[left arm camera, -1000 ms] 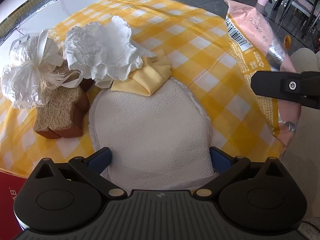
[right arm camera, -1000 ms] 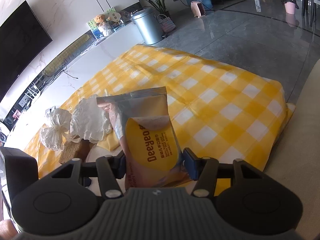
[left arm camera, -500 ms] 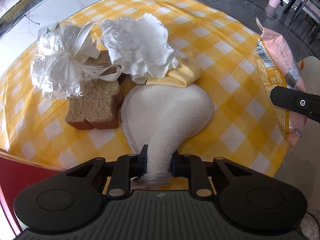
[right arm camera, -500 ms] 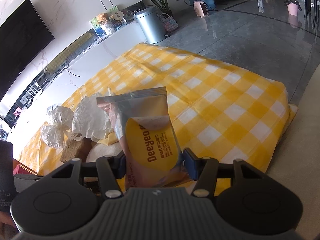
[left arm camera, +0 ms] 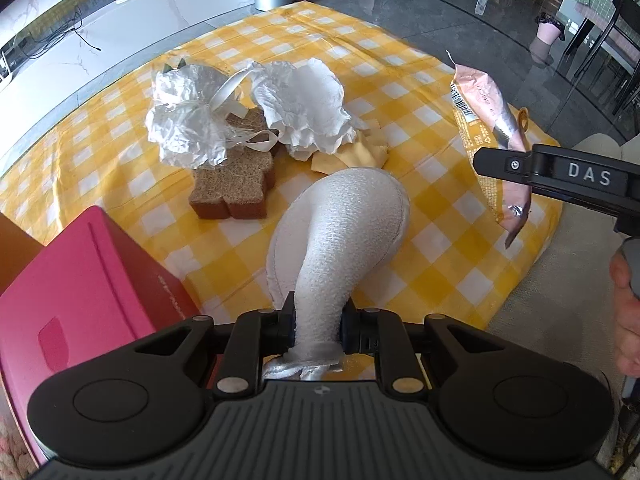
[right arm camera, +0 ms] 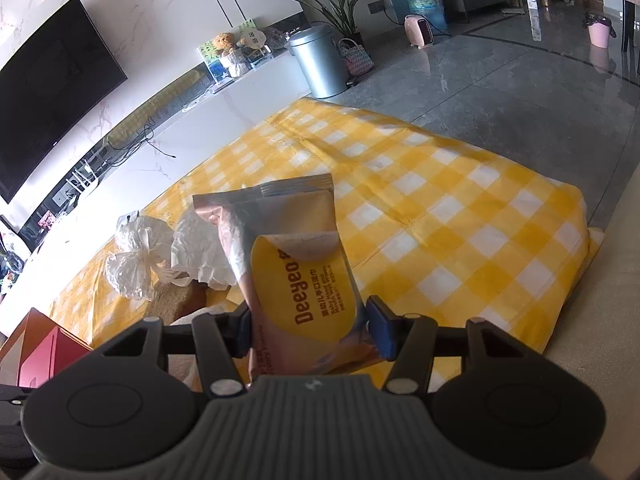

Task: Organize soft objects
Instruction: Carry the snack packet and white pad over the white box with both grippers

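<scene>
My left gripper (left arm camera: 316,322) is shut on the near edge of a round white fluffy pad (left arm camera: 344,224) and lifts it off the yellow checked cloth (left arm camera: 436,208). My right gripper (right arm camera: 310,328) is shut on a pink and yellow wet-wipes pack (right arm camera: 296,264), held above the cloth; the pack also shows at the right of the left wrist view (left arm camera: 486,136). On the cloth lie a brown loofah sponge (left arm camera: 236,184), a crumpled plastic bag (left arm camera: 188,120), a white ruffled cloth (left arm camera: 308,100) and a folded yellow cloth (left arm camera: 356,156).
A pink box (left arm camera: 76,280) stands at the near left beside the cloth. Beyond the cloth are a white low cabinet (right arm camera: 168,148), a metal bin (right arm camera: 320,60) and grey floor (right arm camera: 500,80). A beige carpet (left arm camera: 552,280) borders the right.
My left gripper has shut on the white pad's near edge, then risen and pulled back with it; the pink box has come into view. The right gripper has kept hold of the wipes pack.
</scene>
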A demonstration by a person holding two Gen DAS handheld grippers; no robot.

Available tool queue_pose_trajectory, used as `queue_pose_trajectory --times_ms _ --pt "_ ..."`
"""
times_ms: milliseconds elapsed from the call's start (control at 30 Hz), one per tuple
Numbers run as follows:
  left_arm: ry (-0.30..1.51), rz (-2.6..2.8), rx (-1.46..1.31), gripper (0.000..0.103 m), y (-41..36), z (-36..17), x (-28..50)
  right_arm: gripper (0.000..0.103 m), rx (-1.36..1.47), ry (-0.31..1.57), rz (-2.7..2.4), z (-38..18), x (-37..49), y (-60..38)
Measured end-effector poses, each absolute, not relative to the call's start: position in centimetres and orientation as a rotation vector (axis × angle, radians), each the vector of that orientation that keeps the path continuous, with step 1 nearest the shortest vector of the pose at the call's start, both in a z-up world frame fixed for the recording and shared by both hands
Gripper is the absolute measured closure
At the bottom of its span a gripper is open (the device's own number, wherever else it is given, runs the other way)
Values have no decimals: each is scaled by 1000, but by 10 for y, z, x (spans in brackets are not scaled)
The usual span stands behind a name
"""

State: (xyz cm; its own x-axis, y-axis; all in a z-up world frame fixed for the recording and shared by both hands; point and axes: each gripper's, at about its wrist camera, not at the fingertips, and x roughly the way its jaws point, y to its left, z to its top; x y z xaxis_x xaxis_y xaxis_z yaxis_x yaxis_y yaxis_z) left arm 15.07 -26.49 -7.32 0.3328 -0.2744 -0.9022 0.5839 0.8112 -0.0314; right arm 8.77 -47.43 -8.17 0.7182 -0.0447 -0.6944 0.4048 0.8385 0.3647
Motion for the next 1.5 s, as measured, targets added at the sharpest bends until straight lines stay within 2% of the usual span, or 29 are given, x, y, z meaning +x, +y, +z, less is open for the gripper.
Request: queue_pose_trajectory --times_ms 333,700,1500 --pt "972 -603 267 83 -229 -30 118 47 507 679 -156 -57 86 -448" --pt "893 -576 72 83 -160 7 99 47 426 649 -68 -36 87 -410" --pt "747 -373 -354 83 -2 10 95 47 369 609 346 1 91 -289"
